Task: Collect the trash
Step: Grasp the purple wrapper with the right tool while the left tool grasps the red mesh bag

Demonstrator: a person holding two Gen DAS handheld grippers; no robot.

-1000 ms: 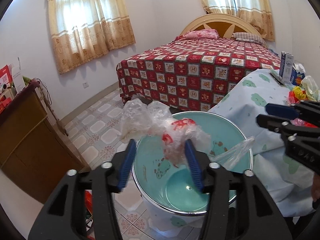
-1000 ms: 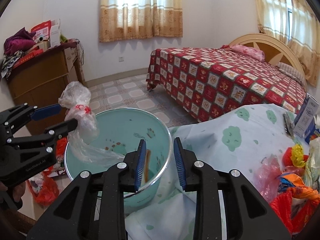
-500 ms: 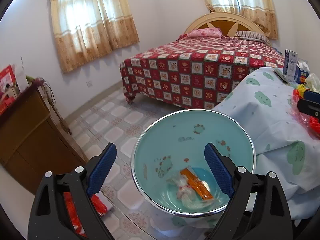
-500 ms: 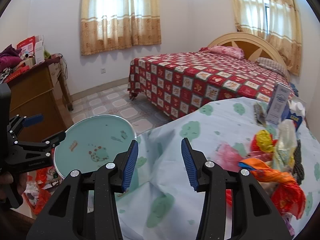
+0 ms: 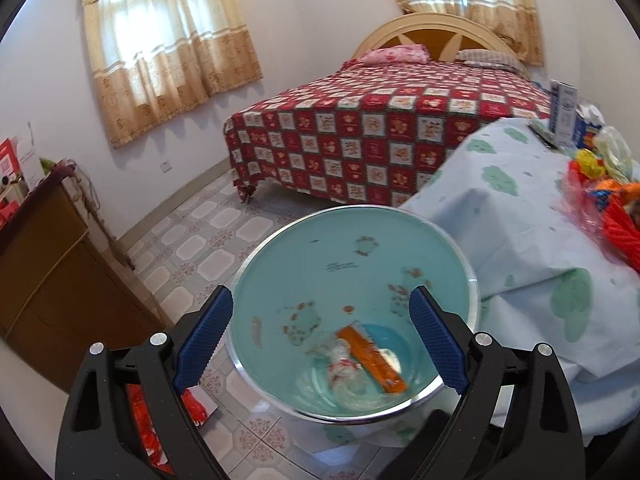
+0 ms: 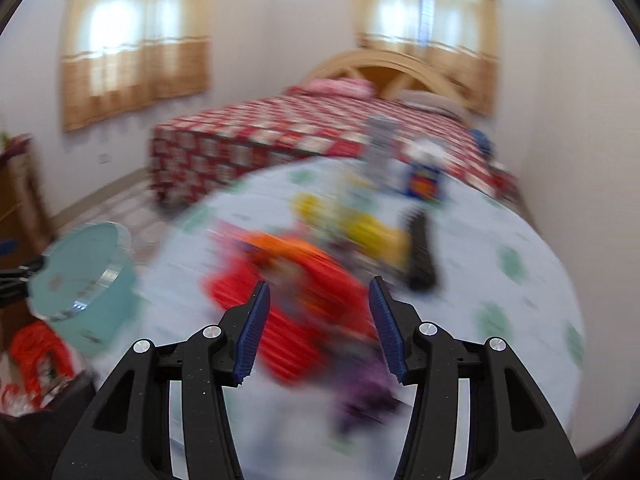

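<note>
Left wrist view: left gripper (image 5: 320, 336) jaws wide apart, empty, over teal bin (image 5: 472, 280) lower centre
Bin contents: orange wrapper (image 5: 370, 354), clear plastic bag (image 5: 344, 372)
Right gripper (image 6: 316, 328): jaws opening, nothing clamped, above blurred trash pile (image 6: 304, 280) centre frame

Your left wrist view is bright and mostly sharp, lit by daylight through the curtained windows (image 5: 160, 44), which glow overexposed. Your right wrist view is heavily motion-blurred, so the trash pile (image 6: 320, 256) smears into colour streaks. Both fisheye pictures bend straight lines and darken at the corners.
</note>
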